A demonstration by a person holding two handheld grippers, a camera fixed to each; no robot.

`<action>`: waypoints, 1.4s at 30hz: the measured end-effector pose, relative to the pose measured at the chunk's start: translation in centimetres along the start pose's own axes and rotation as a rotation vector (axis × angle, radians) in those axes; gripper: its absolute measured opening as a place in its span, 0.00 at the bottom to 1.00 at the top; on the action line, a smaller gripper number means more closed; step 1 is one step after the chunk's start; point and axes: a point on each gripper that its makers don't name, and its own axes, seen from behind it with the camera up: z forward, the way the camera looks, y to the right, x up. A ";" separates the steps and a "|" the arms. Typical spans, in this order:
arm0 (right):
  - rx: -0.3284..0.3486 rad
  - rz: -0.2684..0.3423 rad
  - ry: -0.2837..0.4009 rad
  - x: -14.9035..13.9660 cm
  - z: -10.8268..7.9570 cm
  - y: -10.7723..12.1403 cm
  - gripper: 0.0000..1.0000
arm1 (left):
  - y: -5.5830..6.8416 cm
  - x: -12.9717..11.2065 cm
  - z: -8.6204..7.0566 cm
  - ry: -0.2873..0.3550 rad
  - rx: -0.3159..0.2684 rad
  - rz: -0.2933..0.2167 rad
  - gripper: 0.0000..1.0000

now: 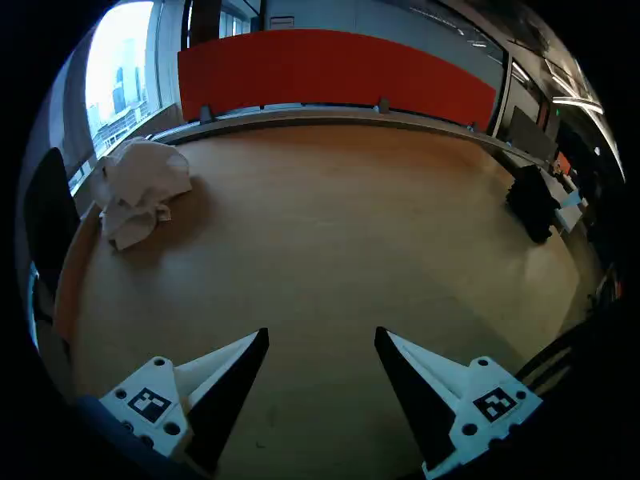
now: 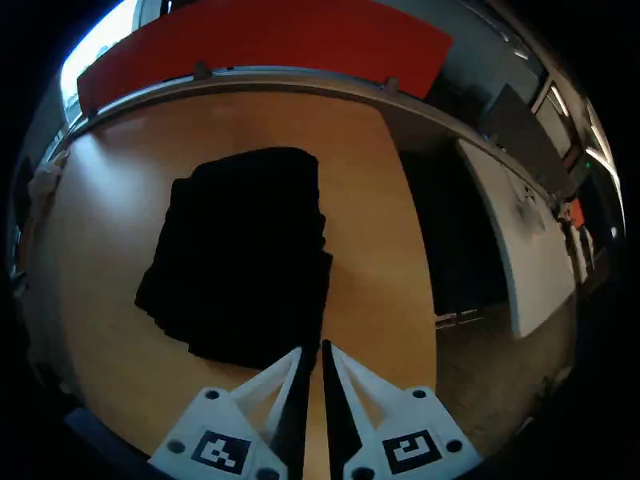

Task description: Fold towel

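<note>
A crumpled pile of white towels (image 1: 140,188) lies at the far left of the wooden table (image 1: 336,232). My left gripper (image 1: 322,332) stands open above bare tabletop, well short of that pile, nothing between its fingers. In the right gripper view a stack of folded black towels (image 2: 240,256) lies flat on the table. My right gripper (image 2: 314,348) is shut, its tips at the stack's near edge; no cloth shows between the fingers. The same black stack (image 1: 532,200) appears far right in the left gripper view, and the white pile (image 2: 44,180) at the left edge of the right gripper view.
A red partition (image 1: 336,72) with a grey rail runs along the table's far side. Windows (image 1: 120,80) are at the back left, a dark chair (image 1: 48,216) beyond the left edge. The table's right edge (image 2: 412,240) drops to dark floor beside a white desk (image 2: 512,232).
</note>
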 end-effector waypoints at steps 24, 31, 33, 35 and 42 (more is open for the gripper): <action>0.001 0.009 0.029 0.4 -1.5 -0.2 1.00 | -0.2 0.5 0.0 0.014 -0.002 -0.004 0.99; 0.016 0.057 0.083 1.8 -2.1 -0.7 1.00 | -0.2 0.5 -0.1 0.016 -0.002 -0.007 0.99; 0.016 0.079 0.110 2.5 -2.4 -0.8 1.00 | -0.2 0.6 -0.1 0.016 -0.002 -0.006 0.99; 0.012 0.095 0.143 3.3 -2.9 -0.9 1.00 | -0.2 0.6 -0.1 0.017 -0.001 -0.005 0.99; -0.003 0.166 0.278 6.8 -4.2 -1.0 1.00 | 0.0 0.8 0.0 0.020 -0.002 -0.005 0.99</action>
